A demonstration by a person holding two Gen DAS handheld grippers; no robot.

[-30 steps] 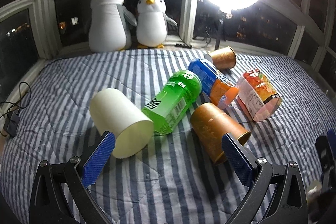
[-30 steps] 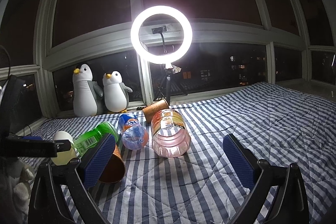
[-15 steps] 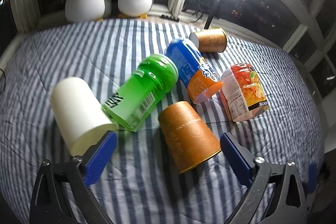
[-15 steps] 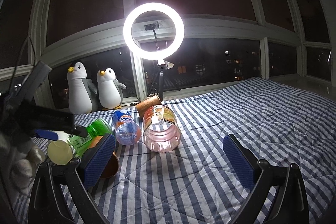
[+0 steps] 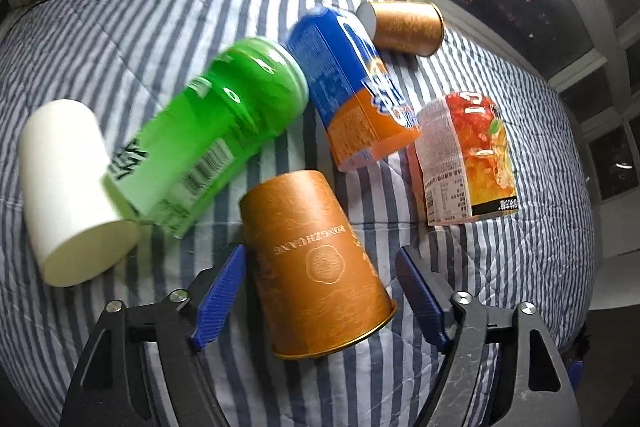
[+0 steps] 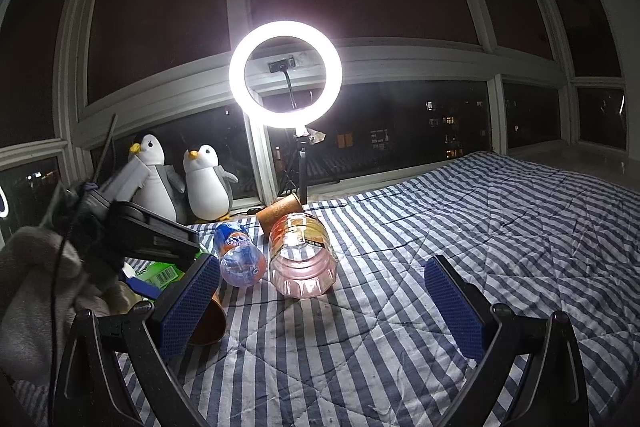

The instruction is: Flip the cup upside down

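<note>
The left gripper [image 5: 320, 291] is straddling the copper-brown paper cup [image 5: 316, 263], which is lying sideways on the striped quilt [image 5: 460, 251], fingers wide and not yet touching. At ten o'clock the green plastic bottle [image 5: 212, 143] is crowding it; a squeeze risks crushing or rolling it. The right gripper [image 6: 320, 311] is hanging open, empty.

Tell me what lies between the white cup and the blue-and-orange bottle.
In the left wrist view, the green bottle lies on its side between the white cup and the blue-and-orange bottle.
</note>
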